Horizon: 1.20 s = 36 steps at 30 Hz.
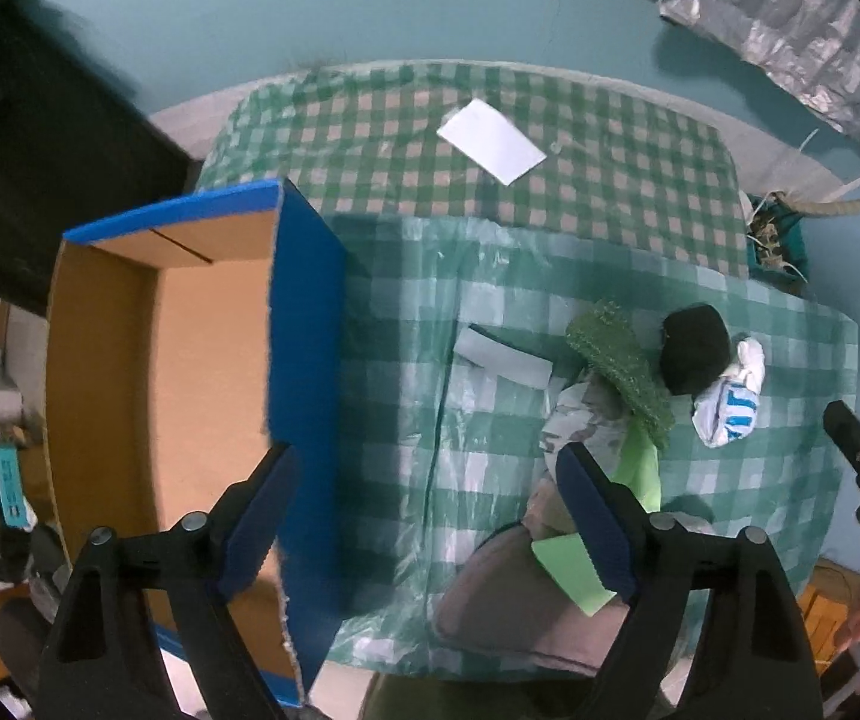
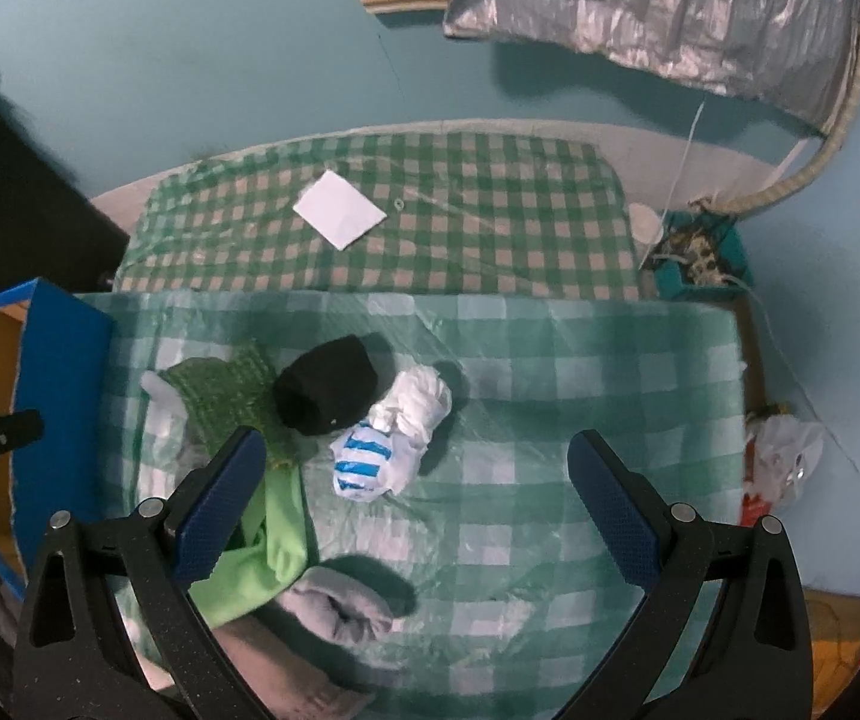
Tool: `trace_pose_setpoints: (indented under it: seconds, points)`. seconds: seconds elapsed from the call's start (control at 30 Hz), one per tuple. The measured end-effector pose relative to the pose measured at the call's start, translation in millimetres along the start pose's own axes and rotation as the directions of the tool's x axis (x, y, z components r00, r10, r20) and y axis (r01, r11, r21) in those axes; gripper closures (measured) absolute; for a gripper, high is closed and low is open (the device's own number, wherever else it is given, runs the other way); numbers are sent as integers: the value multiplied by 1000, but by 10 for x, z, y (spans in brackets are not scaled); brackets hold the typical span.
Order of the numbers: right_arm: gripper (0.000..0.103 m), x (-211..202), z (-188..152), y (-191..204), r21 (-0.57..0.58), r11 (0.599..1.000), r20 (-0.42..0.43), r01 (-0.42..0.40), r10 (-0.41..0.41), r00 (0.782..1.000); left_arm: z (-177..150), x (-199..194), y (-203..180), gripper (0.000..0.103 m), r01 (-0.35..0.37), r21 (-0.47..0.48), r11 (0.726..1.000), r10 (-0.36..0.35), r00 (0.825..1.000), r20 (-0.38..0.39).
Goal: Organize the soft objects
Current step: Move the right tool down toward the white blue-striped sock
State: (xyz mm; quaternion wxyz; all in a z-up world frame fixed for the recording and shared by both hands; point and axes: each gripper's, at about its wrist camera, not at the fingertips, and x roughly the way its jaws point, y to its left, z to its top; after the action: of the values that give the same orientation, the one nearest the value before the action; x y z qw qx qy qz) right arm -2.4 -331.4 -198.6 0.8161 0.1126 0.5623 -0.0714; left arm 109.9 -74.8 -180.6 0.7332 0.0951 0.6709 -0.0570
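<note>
Cardboard box point(image 1: 148, 372) stood empty at left of frame. Soft pile, green cloth point(image 2: 262, 546) to black bundle point(image 2: 328, 387), lay mid-table. Left tongs point(image 1: 427, 510) and right tongs point(image 2: 415, 501) gaped empty; tangled cloths risked dragging neighbours.

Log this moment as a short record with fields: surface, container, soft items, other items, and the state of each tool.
surface: green checked plastic tablecloth
container: open blue cardboard box, nothing visible inside
soft items: black rolled cloth, white and blue striped bundle, green knitted cloth, light green fabric, grey folded cloth
other items: white paper sheet
left tool: open, holding nothing
right tool: open, holding nothing
</note>
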Motion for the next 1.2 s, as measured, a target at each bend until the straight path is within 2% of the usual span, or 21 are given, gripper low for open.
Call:
trace_pose_setpoints:
  seconds: [0.07,0.17,0.3,0.57,0.63,0.87,0.97,1.1,1.2]
  points:
    - [3,107,3,-16,14,1000,-12,0,0,1000,37,56,-21,16,7,-10,1000,-7,1000,5]
    - [3,262,23,-40,31,1000,-33,-3,4,999,115,193,-76,16,-29,-3,1000,29,1000,7]
    - [3,465,29,-29,35,999,-66,14,-12,998,224,455,-102,16,-43,-6,999,43,999,-24]
    - [7,742,18,-47,53,998,-102,33,-27,994,329,827,1,16,3,-110,994,-12,996,-87]
    - [8,782,-6,-62,59,998,-107,30,-24,994,360,846,5,16,-12,-131,991,1,997,-82]
    - [8,893,-40,-78,76,997,-129,16,-7,992,441,953,-99,16,12,-155,988,-30,993,-117]
    - [13,944,-50,-67,89,996,-141,6,7,990,460,1062,-131,16,15,-178,984,-42,988,-146]
    - [21,1006,-68,-23,86,996,-156,-4,17,988,475,1180,-177,33,-2,-196,981,-32,984,-173]
    - [24,1032,-97,25,67,998,-166,-6,17,986,485,1252,-208,36,-17,-193,981,-21,981,-194]
